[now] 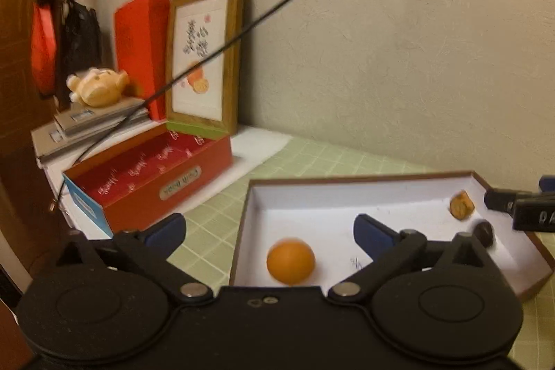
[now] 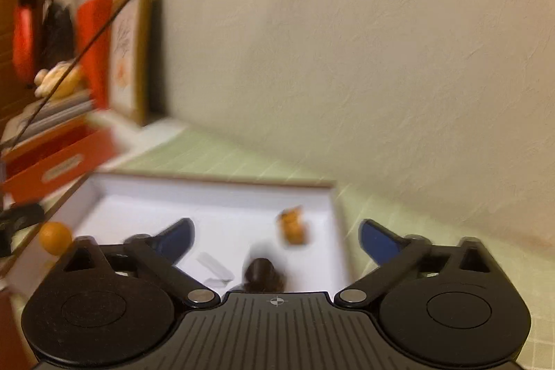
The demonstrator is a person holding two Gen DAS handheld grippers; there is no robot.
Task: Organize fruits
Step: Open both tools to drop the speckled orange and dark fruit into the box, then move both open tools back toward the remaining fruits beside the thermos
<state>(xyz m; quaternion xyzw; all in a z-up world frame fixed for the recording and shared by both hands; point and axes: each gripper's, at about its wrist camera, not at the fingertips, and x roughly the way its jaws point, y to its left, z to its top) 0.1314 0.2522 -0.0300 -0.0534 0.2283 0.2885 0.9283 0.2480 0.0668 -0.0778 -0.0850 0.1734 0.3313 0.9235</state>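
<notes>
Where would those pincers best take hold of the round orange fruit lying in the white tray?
Probably across the middle of the round orange fruit, at its widest. The open left gripper already straddles it, so coming forward and down from the tray's near side looks simplest. It lies apart from the white tray walls, and its smooth ball shape offers no better grip.
</notes>
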